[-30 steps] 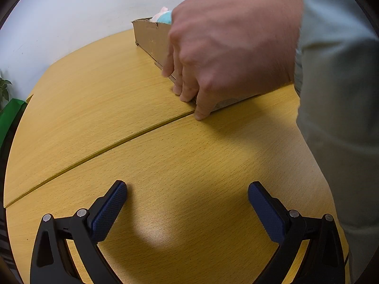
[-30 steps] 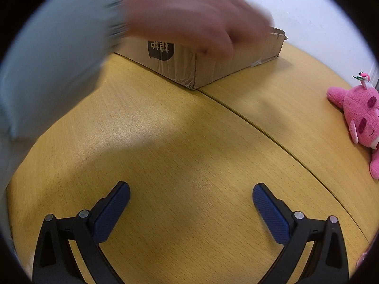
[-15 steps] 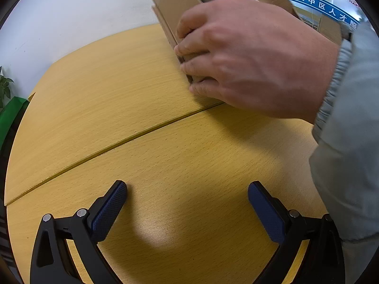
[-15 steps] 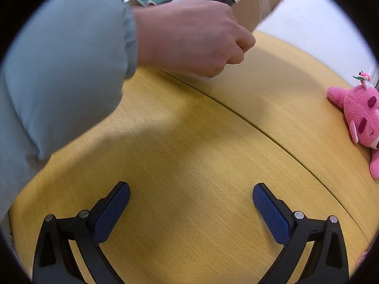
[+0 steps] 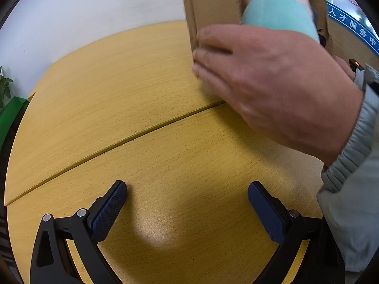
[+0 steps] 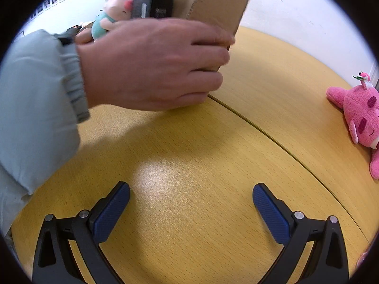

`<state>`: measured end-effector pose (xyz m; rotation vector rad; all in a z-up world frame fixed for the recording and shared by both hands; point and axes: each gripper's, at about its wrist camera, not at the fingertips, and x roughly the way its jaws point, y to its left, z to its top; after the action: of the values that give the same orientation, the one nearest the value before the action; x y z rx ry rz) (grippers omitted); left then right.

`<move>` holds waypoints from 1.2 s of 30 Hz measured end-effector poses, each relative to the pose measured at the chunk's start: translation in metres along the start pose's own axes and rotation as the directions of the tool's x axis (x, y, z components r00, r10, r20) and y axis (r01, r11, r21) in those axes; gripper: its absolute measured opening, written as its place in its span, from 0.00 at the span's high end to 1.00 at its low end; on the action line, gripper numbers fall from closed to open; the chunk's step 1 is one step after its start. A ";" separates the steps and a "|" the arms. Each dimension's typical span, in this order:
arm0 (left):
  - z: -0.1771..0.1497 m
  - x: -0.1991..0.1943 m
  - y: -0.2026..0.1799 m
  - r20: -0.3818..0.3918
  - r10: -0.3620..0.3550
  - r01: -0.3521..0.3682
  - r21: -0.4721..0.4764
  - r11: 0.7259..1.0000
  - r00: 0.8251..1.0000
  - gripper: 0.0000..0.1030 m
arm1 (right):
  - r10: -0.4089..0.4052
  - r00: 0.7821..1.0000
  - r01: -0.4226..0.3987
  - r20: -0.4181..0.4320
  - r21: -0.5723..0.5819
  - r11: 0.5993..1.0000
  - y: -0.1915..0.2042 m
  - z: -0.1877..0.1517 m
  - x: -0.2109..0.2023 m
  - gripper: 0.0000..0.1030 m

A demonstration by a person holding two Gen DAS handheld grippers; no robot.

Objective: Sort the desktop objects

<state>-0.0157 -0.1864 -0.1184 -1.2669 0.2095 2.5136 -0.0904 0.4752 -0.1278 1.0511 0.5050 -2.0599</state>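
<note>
A person's hand [image 5: 272,87] [image 6: 151,66] grips a brown cardboard box [image 5: 213,7] [image 6: 220,2] and holds it tipped up steeply on the yellow wooden table [image 5: 118,108] [image 6: 201,153]. A teal-and-pink plush toy [image 5: 277,11] [image 6: 111,14] and a black box [image 6: 154,0] show at the carton's open side. A pink plush toy [image 6: 360,113] lies at the table's right edge. My left gripper [image 5: 187,203] and right gripper [image 6: 190,203] both stand open low over the table, well short of the carton, with nothing between their blue pads.
A seam [image 5: 118,142] [image 6: 284,139] runs across the tabletop between two panels. A white wall [image 5: 94,11] stands behind the table. A green object with a plant [image 5: 9,108] sits off the left edge. A grey sleeve [image 5: 355,189] [image 6: 30,108] fills one side of each view.
The hand has taken hold of the cardboard box and tilted it up from flat on the table to steeply on edge, showing the things inside. Both grippers stayed still and open.
</note>
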 end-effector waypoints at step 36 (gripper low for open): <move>-0.005 0.007 -0.001 -0.001 0.000 0.000 -0.001 1.000 1.000 0.00 | -0.006 1.000 0.006 0.000 0.007 1.000 -0.002 -0.006 -0.004 0.00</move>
<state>-0.0155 -0.1852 -0.1271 -1.2685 0.2078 2.5136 -0.0876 0.4821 -0.1279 1.0545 0.5019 -2.0688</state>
